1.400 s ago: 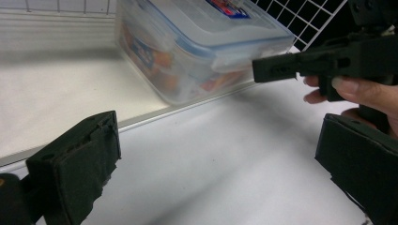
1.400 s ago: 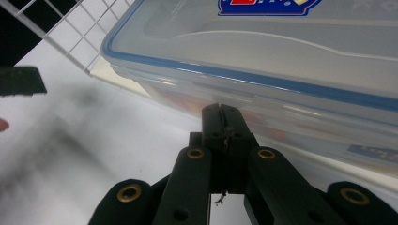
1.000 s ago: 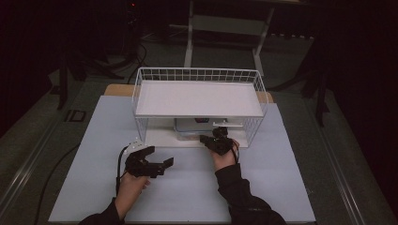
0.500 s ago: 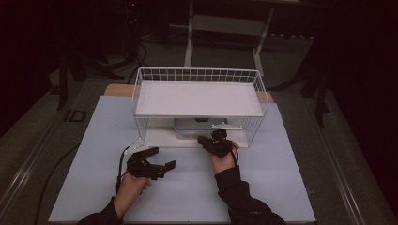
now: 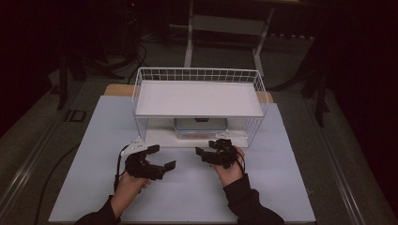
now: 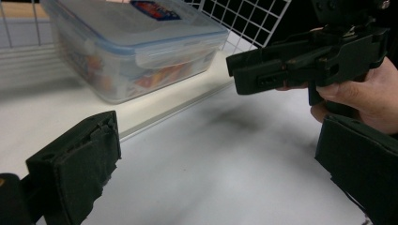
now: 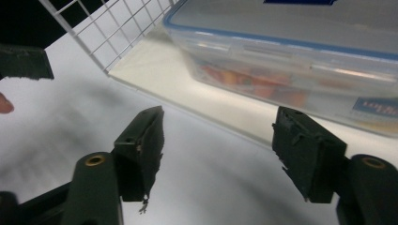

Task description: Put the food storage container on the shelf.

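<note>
High view. A white wire rack with a solid top shelf [image 5: 199,98] stands at the middle of the far half of the pale worktop [image 5: 281,187]. On the rack's lower shelf, under the top shelf and near its middle, sits the clear plastic food box with a blue-rimmed snap lid [image 5: 200,127]. The left gripper [image 5: 159,158] rests toward the near left of the worktop with its jaws apart and empty. The right gripper [image 5: 206,147] hovers just in front of the lower shelf's front edge; its jaws have just been opening and nothing lies between them.

Left gripper view. The food box [image 6: 136,47] shows coloured contents through its walls, a fold-down latch tab on its side and a blue label on the lid. The right gripper [image 6: 234,70] stands near its corner, apart from it.

Right gripper view. The box [image 7: 300,56] lies just beyond the spread jaws, untouched.

Handling, as judged: the box is rigid, smooth and probably slippery, of moderate weight when filled. The lid rim or latch tabs offer the firmest hold; a grip across the short sides would suit better than the glossy lid. Sliding it forward off the shelf should precede lifting, as the top shelf leaves little headroom.
</note>
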